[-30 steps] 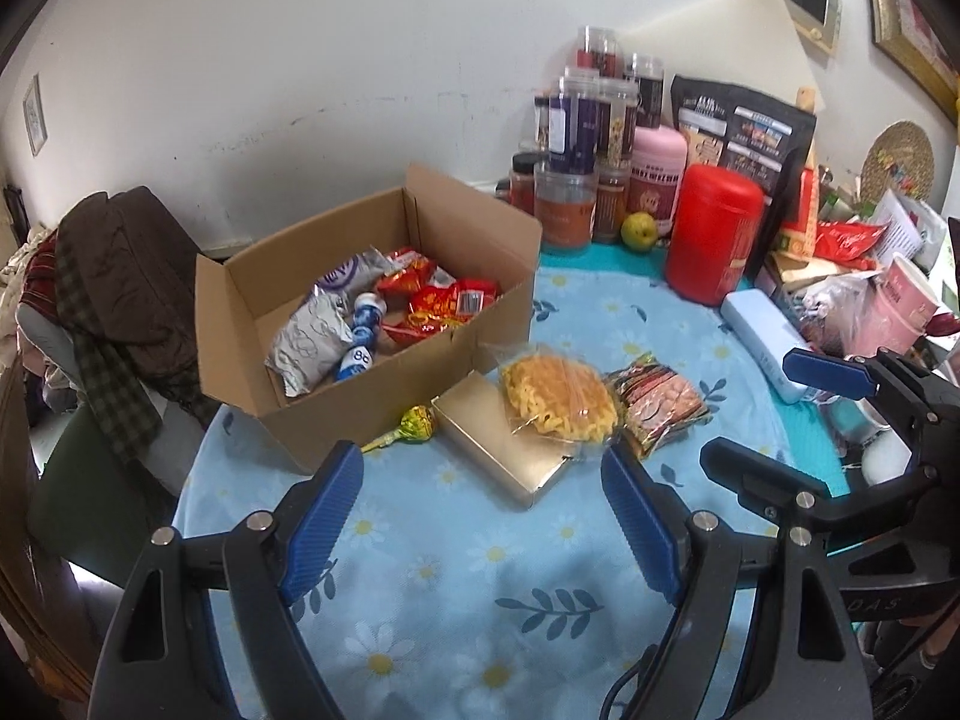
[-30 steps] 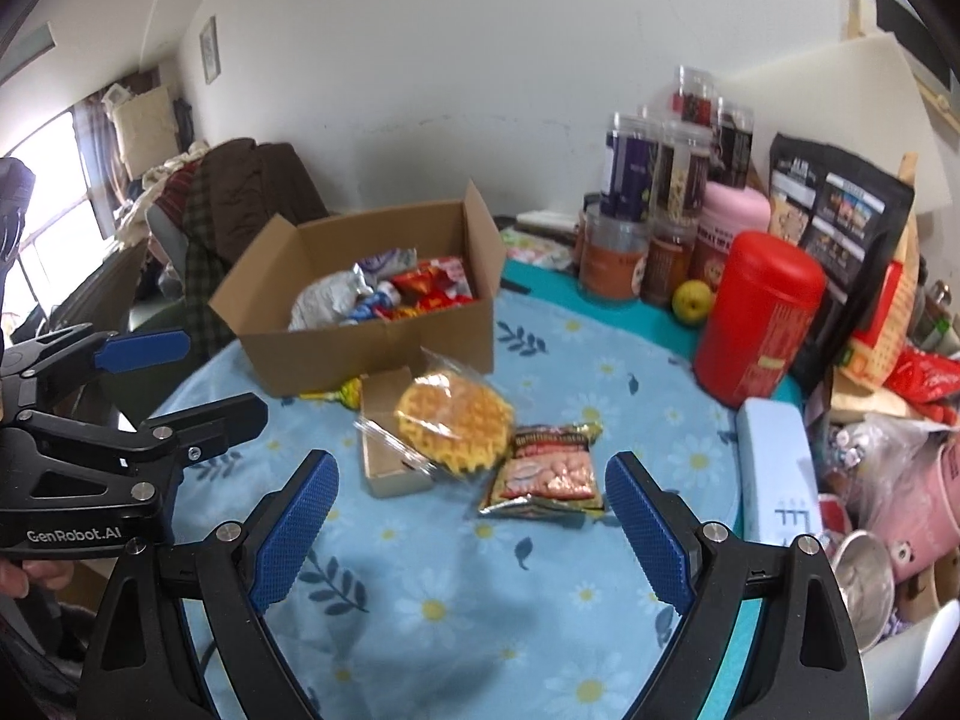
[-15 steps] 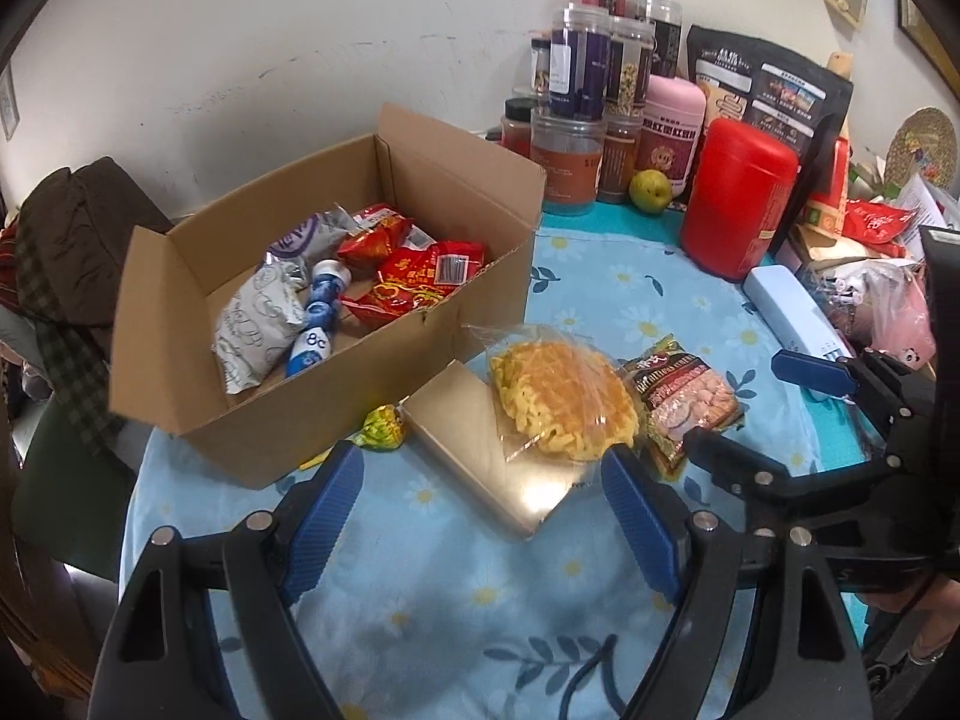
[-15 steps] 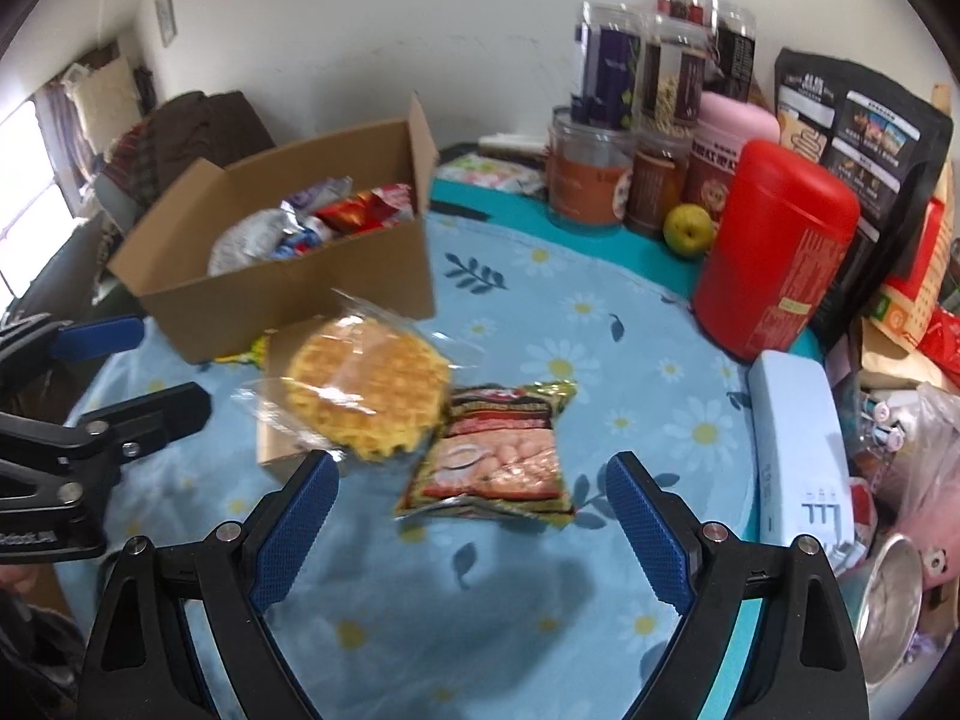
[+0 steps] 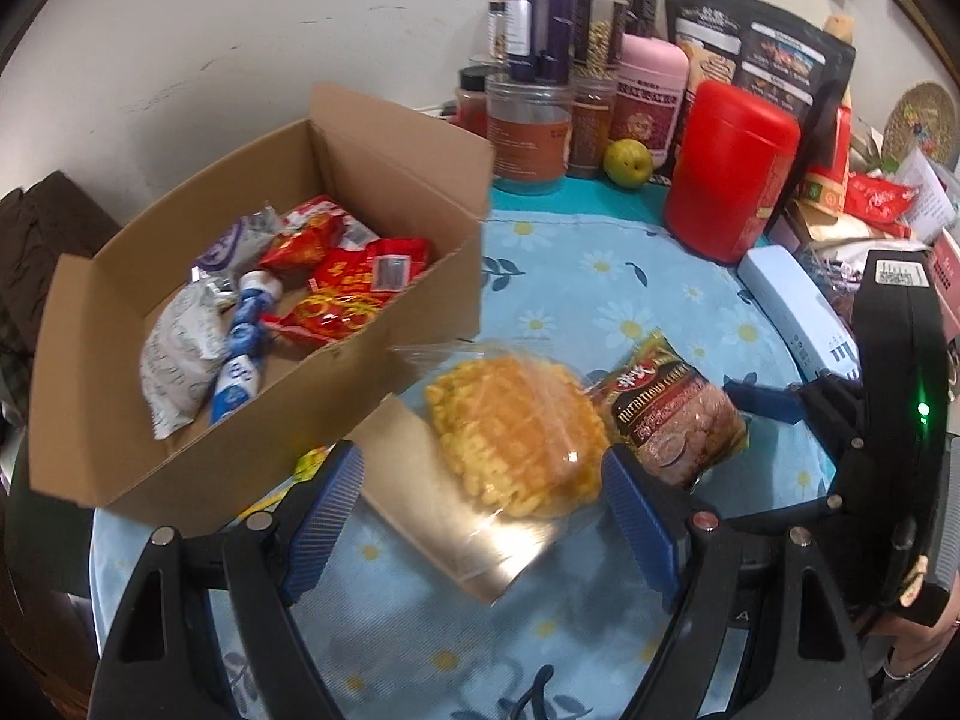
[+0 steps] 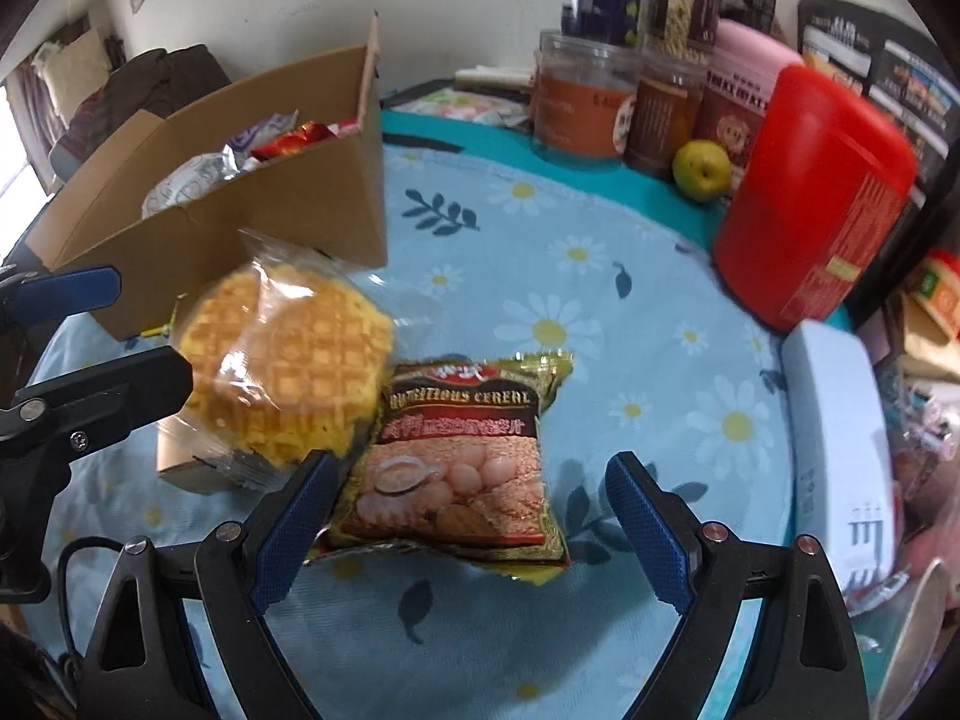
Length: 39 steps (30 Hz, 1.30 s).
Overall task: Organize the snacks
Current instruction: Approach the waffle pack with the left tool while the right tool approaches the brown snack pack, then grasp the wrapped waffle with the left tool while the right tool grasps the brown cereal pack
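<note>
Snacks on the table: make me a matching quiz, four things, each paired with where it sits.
Things:
1. wrapped waffle
2. cereal packet
3. green fruit
4. blue-and-white bottle

Places:
A. inside the cardboard box
B. between the open fingers of the right gripper
C. lying partly on the gold box
D. beside the red canister

Pairs: 1-C, 2-B, 3-D, 4-A

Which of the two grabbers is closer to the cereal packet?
Right. The right gripper has the cereal packet between its closing jaws, not yet pressed. The left gripper is open around the waffle beside it.
</note>
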{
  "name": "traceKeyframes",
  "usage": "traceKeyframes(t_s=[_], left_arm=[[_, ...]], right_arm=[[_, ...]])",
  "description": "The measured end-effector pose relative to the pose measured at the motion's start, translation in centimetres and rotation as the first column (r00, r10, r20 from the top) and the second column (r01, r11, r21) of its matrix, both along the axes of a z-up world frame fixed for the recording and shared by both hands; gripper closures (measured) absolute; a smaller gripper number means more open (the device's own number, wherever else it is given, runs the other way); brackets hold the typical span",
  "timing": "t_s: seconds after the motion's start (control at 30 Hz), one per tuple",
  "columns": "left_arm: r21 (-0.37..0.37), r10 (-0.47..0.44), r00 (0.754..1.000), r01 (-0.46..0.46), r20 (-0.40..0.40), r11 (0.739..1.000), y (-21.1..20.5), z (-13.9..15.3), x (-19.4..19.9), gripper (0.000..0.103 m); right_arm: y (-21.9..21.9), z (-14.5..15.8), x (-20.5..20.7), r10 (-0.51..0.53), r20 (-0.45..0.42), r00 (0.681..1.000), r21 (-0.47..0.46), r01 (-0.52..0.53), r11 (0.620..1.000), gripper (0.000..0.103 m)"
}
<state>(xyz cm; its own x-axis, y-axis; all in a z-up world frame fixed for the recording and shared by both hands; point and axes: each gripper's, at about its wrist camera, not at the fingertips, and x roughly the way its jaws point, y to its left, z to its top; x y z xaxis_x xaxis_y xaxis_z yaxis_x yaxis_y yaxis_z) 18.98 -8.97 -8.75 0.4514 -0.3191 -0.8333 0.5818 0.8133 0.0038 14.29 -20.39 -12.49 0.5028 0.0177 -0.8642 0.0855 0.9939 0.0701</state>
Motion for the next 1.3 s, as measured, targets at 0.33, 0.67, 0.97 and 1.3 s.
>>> traceKeyframes(t_s=[0.33,0.67,0.97,1.3], left_arm=[[0.060,-0.054,0.994,0.061,-0.099,0.996,-3.9,-2.9,1.3,0.021],[0.090,-0.137,0.984,0.147,-0.116,0.985,-7.0,-4.1,0.6,0.021],[0.087,-0.120,0.967,0.142,-0.227,0.986,-8.5,-7.0,1.9,0.010],[0.075,-0.182,0.974,0.194,-0.136,0.978,-8.2,-6.5,-0.8,0.021]], right_arm=[[-3.0,0.0,-1.8,-0.119,0.024,0.993,0.071,0.117,0.991,0.041],[-4.7,0.1,-4.8,-0.243,0.047,0.969,0.076,0.239,0.968,0.041],[-5.6,0.1,-5.7,-0.254,0.045,0.966,0.096,0.249,0.964,0.041],[-5.5,0.4,-6.4,-0.249,0.052,0.967,0.075,0.244,0.967,0.042]])
